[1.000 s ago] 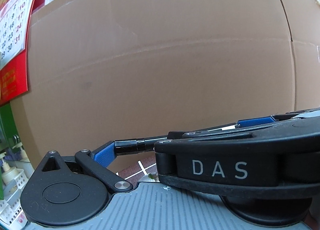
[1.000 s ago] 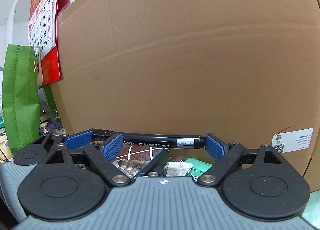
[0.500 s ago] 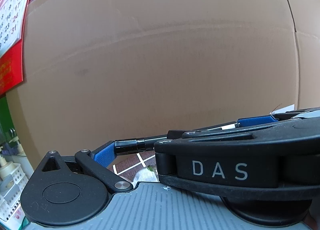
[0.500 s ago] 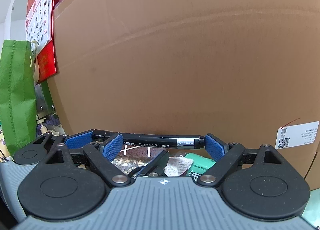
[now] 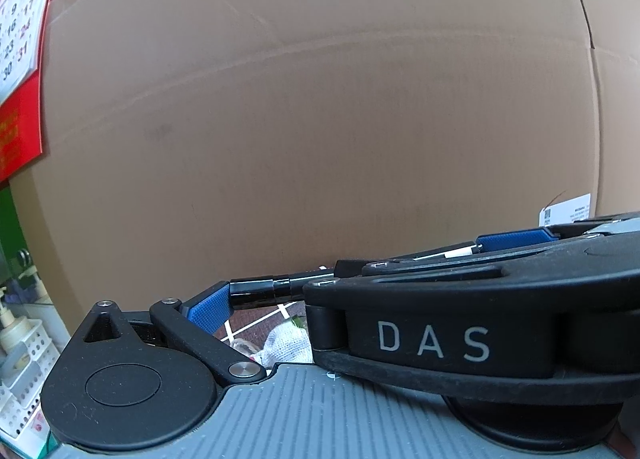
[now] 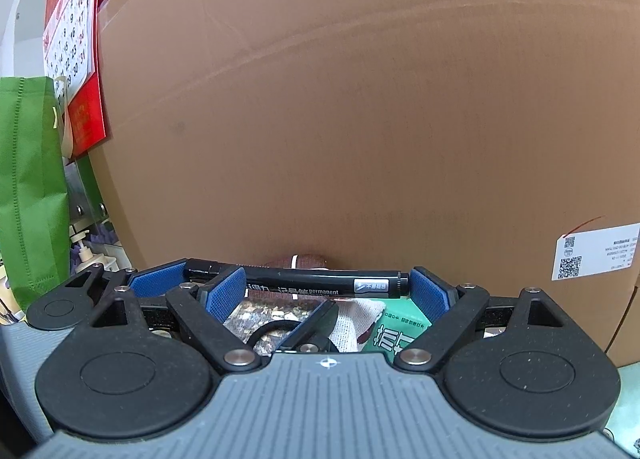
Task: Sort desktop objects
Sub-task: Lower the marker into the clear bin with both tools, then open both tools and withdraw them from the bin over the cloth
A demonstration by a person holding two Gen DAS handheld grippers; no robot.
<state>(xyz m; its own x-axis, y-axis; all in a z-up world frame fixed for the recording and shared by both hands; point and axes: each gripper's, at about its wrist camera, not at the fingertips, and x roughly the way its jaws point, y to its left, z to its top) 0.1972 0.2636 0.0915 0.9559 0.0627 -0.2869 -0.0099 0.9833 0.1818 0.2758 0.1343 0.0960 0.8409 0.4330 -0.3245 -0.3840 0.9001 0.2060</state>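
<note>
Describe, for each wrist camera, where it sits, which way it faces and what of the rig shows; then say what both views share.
Left wrist: on the left tool, facing the cardboard box close ahead; one blue-padded finger shows, the other is hidden behind the right tool's body, marked DAS.
Right wrist: on the right tool, facing the same box; both its fingers show, jaws wide, with one left-tool finger at the left.
Shared: box, black marker, wall calendar.

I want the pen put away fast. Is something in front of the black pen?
Yes. A big cardboard box stands straight ahead of the black marker and fills nearly the whole view beyond it. Where the marker has to go is not visible.
</note>
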